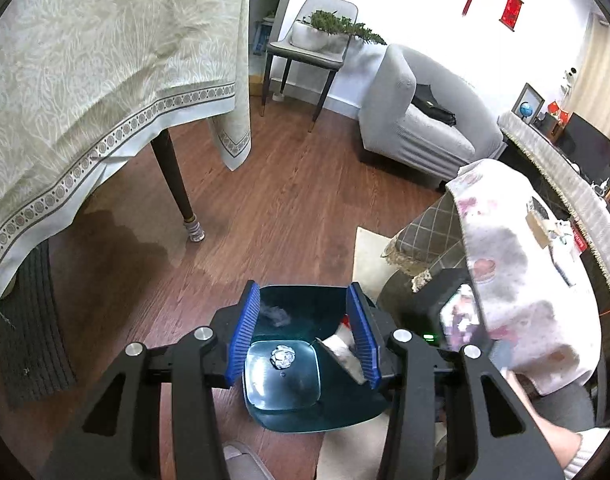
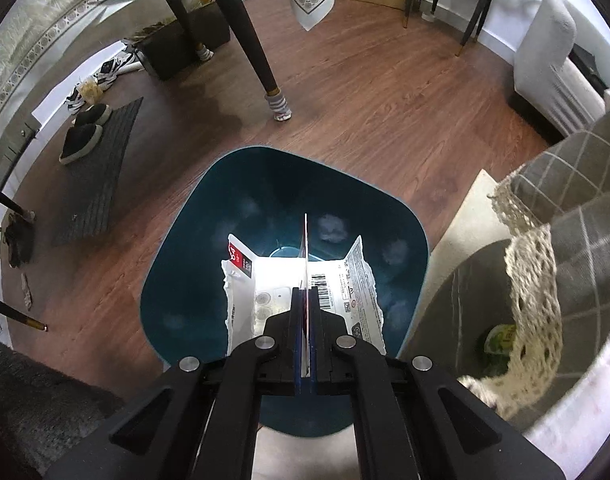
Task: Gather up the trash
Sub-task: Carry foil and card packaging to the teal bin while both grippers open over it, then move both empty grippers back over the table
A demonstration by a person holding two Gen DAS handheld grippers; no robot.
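A dark teal trash bin (image 1: 321, 420) stands on the wood floor, and shows in the right wrist view (image 2: 177, 280) too. A crumpled paper ball (image 1: 282, 356) lies on its bottom. My left gripper (image 1: 303, 338) is open and empty, held above the bin's mouth. My right gripper (image 2: 305, 300) is shut on a torn white wrapper (image 2: 353, 284) with a red patch and a barcode, held over the bin's opening. The wrapper's corner (image 1: 341, 350) shows beside my left gripper's right finger.
A table with a cream tablecloth (image 1: 85, 80) and dark legs (image 1: 177, 184) stands to the left. A grey sofa (image 1: 417, 120), a chair with a plant (image 1: 313, 52), a grey mat with slippers (image 2: 89, 136) and a cushioned seat with lace trim (image 2: 545, 280) surround the bin.
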